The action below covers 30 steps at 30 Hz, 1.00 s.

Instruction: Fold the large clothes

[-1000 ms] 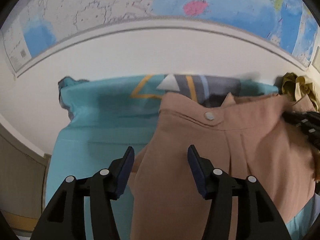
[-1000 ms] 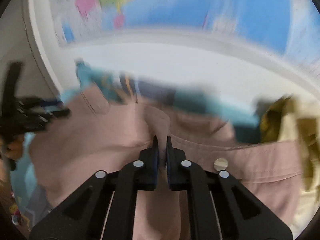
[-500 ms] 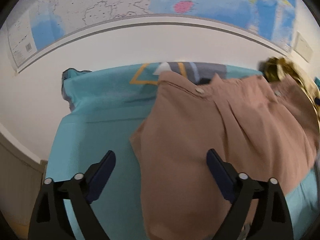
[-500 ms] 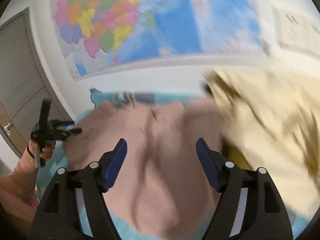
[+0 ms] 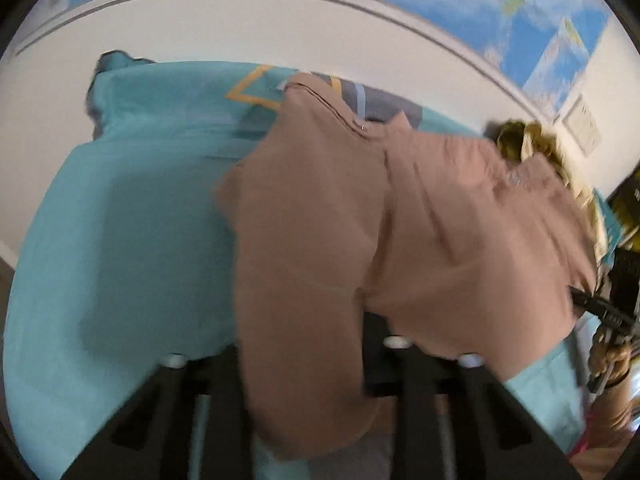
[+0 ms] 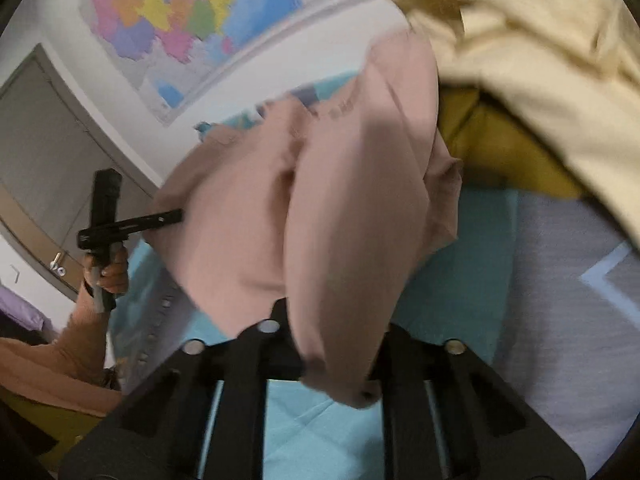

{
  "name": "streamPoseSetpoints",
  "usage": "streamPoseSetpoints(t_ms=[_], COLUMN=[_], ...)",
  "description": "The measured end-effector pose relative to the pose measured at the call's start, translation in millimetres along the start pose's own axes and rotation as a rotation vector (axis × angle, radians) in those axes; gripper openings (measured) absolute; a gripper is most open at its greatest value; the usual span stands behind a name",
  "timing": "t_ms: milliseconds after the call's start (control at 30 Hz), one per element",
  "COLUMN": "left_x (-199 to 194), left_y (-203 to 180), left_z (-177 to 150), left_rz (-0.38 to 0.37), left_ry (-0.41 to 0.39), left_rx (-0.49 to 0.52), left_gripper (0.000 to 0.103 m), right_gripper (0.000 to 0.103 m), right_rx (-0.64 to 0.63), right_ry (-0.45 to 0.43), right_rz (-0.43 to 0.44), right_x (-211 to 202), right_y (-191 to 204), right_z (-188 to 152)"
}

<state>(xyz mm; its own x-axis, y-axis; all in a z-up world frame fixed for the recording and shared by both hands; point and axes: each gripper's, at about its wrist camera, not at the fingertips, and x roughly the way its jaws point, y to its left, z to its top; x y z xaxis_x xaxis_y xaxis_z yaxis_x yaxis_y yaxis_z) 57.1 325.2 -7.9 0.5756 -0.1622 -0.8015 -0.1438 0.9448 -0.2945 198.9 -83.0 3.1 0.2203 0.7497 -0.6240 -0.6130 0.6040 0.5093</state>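
Seemingly mid-fold, the brown trousers (image 5: 360,240) drape over both the left hand-held gripper (image 5: 316,364) and right hand-held gripper (image 6: 332,344), hiding the jaws, above the teal bedspread (image 5: 120,260). Next, they need laying flat and smoothing.

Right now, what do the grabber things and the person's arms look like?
Both grippers are matte black plastic with triangular cut-outs and round silver rivets: the left gripper and the right gripper. Seen from the right wrist camera, the left hand is bare, above a peach-pink sleeve. No cables or markings show.
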Motion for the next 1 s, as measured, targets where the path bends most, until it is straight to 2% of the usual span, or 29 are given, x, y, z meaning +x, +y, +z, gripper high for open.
streamPoseSetpoints(t_ms=[33,100,200,267,300,333,367,400,433,467,500,533,567,600,633,700,733,833,867,933,967,1000], left_x=[-10,-30,-49,-43,-37,-28,-23,-25,-30,-37,-44,-52,-60,-64,-66,-60,-48,-14,-4,17,25,31], left_y=[5,9,6,8,11,14,19,21,18,13,7,0,-9,-20,-30,-47,-56,-65,-64,-63,-63,-62], left_z=[0,-4,-24,-39,-45,-48,-50,-49,-46,-42,-38,-34,-30,-24,-19,-10,-3,8,11,13,11,11], left_rz=[-0.043,-0.110,-0.143,-0.154,-0.128,-0.081,-0.023,-0.015,0.019,0.069,0.114,0.138,0.151,0.165,0.187,0.242,0.259,0.290,0.305,0.320,0.326,0.327], left_ry=[0.011,0.008,0.012,0.036,0.052,0.073,0.073,0.053,0.026,-0.003,-0.039,-0.075,-0.109,-0.129,-0.142,-0.148,-0.125,-0.058,-0.039,0.014,0.032,0.041], left_rx=[-0.046,-0.093,-0.094,-0.100,-0.097,-0.097,-0.113,-0.116,-0.103,-0.085,-0.057,-0.020,0.029,0.072,0.109,0.188,0.225,0.254,0.255,0.252,0.252,0.251], left_gripper=[0.008,0.006,0.006,0.010,0.021,0.041,0.047,0.048,0.049,0.051,0.058,0.063,0.067,0.076,0.078,0.078,0.078,0.078,0.078,0.071,0.068,0.060], right_gripper=[0.010,0.009,0.008,0.008,0.009,0.014,0.021,0.027,0.037,0.040,0.042,0.050,0.064,0.069,0.071,0.071,0.071,0.068,0.063,0.056,0.050,0.045], right_rx=[0.007,-0.016,-0.060,-0.042,-0.026,0.011,0.031,0.025,0.040,0.053,0.049,0.024,-0.011,-0.061,-0.101,-0.177,-0.213,-0.279,-0.267,-0.258,-0.255,-0.259], right_ry=[-0.018,-0.054,-0.086,-0.040,-0.010,0.039,0.091,0.127,0.112,0.086,0.032,-0.020,-0.074,-0.138,-0.165,-0.154,-0.126,-0.012,0.038,0.081,0.103,0.124], right_rz=[0.030,0.041,0.023,-0.010,-0.026,-0.061,-0.113,-0.209,-0.245,-0.250,-0.270,-0.295,-0.322,-0.343,-0.339,-0.298,-0.287,-0.315,-0.310,-0.324,-0.334,-0.350], right_x=[-14,-48,-87,-85,-78,-66,-56,-47,-47,-52,-63,-73,-83,-93,-94,-80,-67,-13,10,31,40,53], right_y=[3,15,28,20,14,5,-6,-12,-16,-16,-11,-4,6,21,33,56,64,73,69,58,55,49], right_z=[2,6,3,-6,-10,-15,-22,-26,-26,-25,-20,-16,-12,-6,-3,8,13,23,28,30,29,29])
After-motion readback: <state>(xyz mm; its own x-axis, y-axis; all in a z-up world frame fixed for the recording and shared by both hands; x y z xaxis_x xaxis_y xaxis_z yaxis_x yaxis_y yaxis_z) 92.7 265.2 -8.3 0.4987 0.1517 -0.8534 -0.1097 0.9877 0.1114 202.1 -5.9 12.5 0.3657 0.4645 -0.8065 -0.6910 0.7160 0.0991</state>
